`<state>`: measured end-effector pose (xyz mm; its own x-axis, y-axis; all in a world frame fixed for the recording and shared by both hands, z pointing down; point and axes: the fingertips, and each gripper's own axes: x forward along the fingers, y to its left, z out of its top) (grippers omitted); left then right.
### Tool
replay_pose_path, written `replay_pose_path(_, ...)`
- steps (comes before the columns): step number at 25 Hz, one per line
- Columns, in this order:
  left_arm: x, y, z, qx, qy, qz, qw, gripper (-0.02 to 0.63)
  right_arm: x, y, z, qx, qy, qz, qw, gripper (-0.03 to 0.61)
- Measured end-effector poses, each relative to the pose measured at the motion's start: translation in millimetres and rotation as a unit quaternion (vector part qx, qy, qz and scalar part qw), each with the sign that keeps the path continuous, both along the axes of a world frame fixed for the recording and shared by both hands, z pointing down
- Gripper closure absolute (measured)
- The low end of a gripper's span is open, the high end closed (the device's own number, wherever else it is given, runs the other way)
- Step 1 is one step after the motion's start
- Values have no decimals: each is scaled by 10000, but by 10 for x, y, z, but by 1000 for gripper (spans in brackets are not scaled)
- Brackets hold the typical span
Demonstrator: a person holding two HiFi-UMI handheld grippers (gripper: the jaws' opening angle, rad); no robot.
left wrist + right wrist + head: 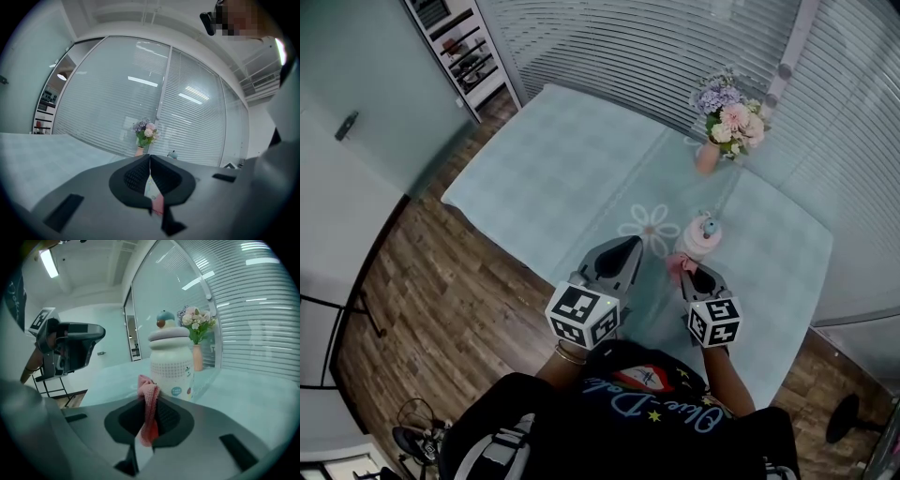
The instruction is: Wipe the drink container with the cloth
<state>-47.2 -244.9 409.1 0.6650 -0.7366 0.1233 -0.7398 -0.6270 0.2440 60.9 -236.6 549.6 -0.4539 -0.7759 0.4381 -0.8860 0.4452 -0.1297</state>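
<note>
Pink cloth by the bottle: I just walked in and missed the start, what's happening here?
A person at the table works two handheld grippers. The right gripper is shut on the pink cloth, held close in front of the drink container; contact isn't clear. The left gripper is shut and empty, hovering beside it above the table.

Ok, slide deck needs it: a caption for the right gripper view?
Right gripper shut on a pink cloth, facing the white drink container.
</note>
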Motion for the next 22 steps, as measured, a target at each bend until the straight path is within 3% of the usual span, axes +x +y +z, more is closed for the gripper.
replay_pose_path(12, -31, 27, 9, -31, 31, -17, 10000, 609, -22, -1, 240, -231, 498, -32, 9985, 549)
replay_pose_path(17, -62, 34, 18, -23, 39, -75, 10000, 609, -65, 54, 120, -118, 228, -57, 9997, 549)
replay_pose_path(22, -104, 11, 28, -32, 28, -152, 9999, 609, -260, 69, -348, 383, -110, -211, 9990, 549)
